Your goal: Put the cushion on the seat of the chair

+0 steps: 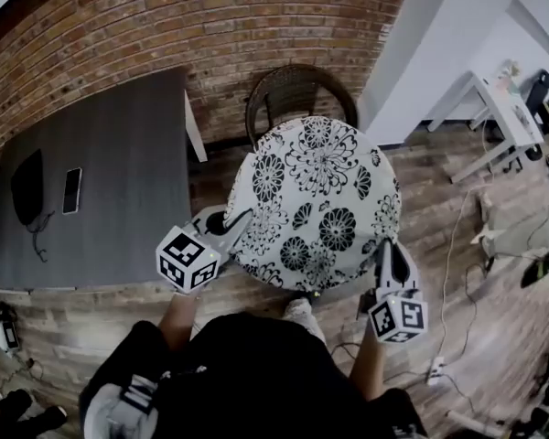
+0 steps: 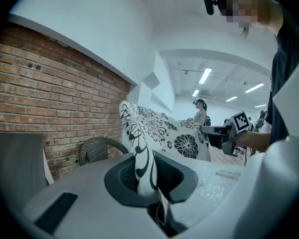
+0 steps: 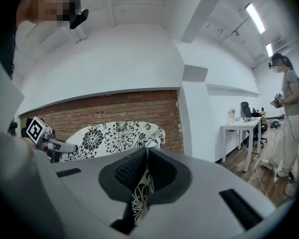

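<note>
My cushion (image 1: 316, 204) covers the seat of the chair (image 1: 297, 94), so only the woven backrest shows above it. Whatever sits on the far white desk (image 1: 499, 108) is too small for me to tell.

The cushion (image 1: 316, 204) is round, white with a black floral print. It is held clear of the floor, spread broad-face up, with opposite edges pinched in the left gripper (image 1: 231, 224) and right gripper (image 1: 387, 252). The chair (image 1: 297, 94) is dark wicker with a rounded back and stands upright just beyond the cushion, which hides its seat.

text: none legible | brands: none | numbers: none
</note>
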